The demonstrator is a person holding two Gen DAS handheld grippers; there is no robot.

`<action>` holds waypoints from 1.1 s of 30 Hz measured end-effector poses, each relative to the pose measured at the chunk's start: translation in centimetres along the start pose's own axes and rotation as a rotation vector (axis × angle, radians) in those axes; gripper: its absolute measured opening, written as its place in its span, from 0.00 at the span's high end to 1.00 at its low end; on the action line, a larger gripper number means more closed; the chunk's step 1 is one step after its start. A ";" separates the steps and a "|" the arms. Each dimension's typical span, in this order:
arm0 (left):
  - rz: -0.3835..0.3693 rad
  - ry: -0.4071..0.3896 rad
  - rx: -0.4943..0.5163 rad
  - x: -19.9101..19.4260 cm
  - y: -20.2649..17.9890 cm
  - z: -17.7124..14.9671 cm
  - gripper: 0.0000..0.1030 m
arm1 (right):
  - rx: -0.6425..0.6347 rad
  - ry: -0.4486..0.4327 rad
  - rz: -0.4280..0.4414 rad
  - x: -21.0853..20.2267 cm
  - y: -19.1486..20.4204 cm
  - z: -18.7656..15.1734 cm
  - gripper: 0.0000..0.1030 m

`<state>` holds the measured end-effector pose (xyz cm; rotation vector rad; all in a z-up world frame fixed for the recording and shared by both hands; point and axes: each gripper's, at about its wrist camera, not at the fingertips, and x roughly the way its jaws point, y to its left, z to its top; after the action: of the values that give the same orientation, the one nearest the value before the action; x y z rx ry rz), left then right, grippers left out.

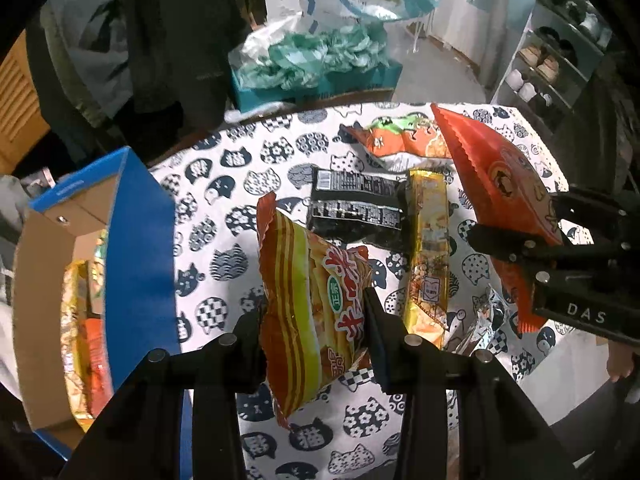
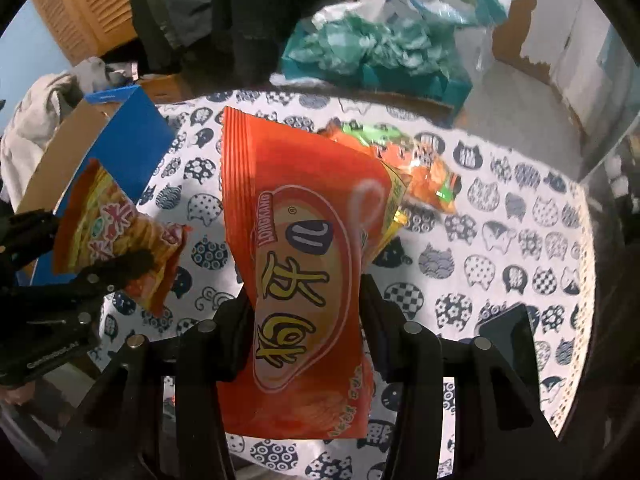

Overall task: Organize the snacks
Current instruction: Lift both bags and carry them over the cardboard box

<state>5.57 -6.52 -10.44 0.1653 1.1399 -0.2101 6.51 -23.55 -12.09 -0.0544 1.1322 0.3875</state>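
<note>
With both sets of fingers clamped on a packet each, I have two snacks off the cloth at once. My left gripper (image 1: pixel 316 312) pinches the striped orange-and-yellow snack bag (image 1: pixel 308 304) across its middle, pads pressing both faces, so the bag's long axis runs straight out ahead of the fingers and clear above the cat-print tablecloth (image 1: pixel 224 184). My right gripper (image 2: pixel 308 312) holds the red snack packet (image 2: pixel 304 264) the same way, lengthwise beyond the fingertips, its serrated end farthest from me.

Outward from the left fingers, the blue cardboard box (image 1: pixel 136 232) stands open just off to their left, with foil packets already lying inside. From the right fingers that box (image 2: pixel 132 144) sits far off to the left, beyond the left gripper, so the left hand is plainly the nearer one. I judge the striped bag should go in first, swung left and tipped end-down through the opening.

Ahead of the left fingers, a black packet (image 1: pixel 356 208), a gold bar-shaped pack (image 1: pixel 428 248) and an orange-and-green bag (image 1: pixel 400 140) lie on the cloth.
</note>
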 end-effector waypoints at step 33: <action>0.095 -0.134 -0.083 -7.6 7.9 -1.1 0.60 | -0.134 -0.092 0.033 -2.9 7.8 3.7 0.54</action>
<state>3.54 1.97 -3.81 0.1297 1.0029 -0.0882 6.12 -16.23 -6.75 -0.1345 1.0161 0.4899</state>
